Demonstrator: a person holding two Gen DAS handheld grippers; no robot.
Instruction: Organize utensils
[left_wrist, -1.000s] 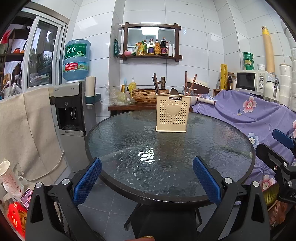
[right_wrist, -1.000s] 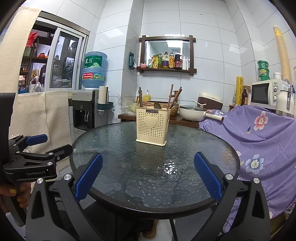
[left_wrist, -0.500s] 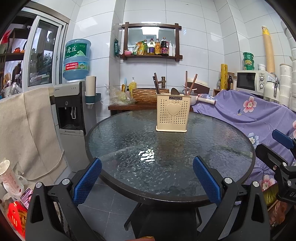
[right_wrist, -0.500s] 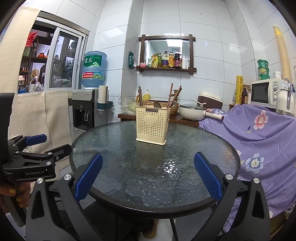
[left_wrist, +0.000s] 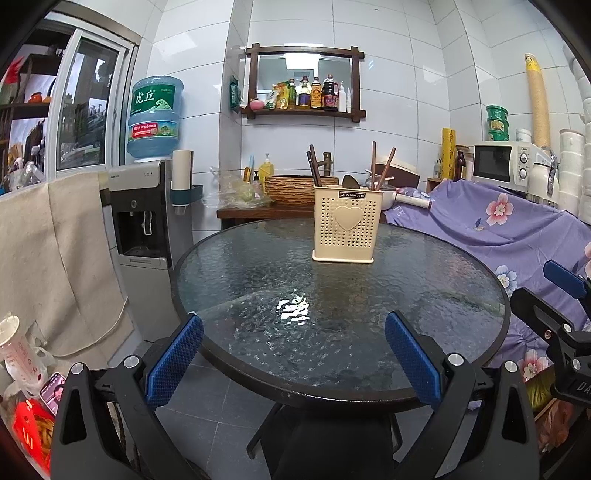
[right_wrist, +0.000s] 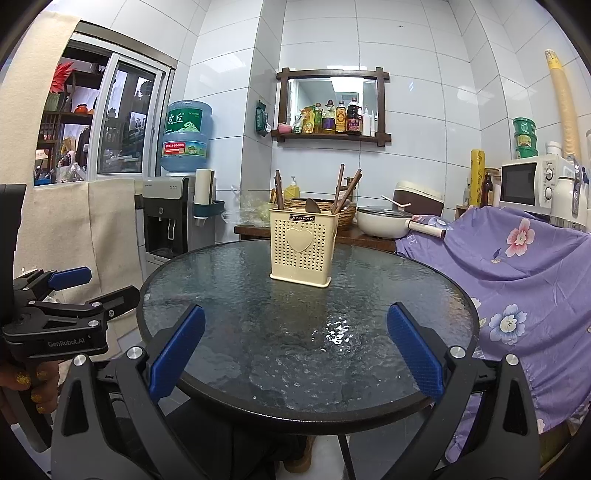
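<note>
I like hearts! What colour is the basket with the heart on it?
Cream basket, seen best from the right wrist.

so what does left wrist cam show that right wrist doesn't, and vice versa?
Only left wrist: the right gripper at the right edge, a red bag low left. Only right wrist: the left gripper at the left edge, in a hand, and the whole white pan. Both: the beige perforated utensil holder with chopsticks, upright on the round glass table, and both grippers open, empty.
</note>
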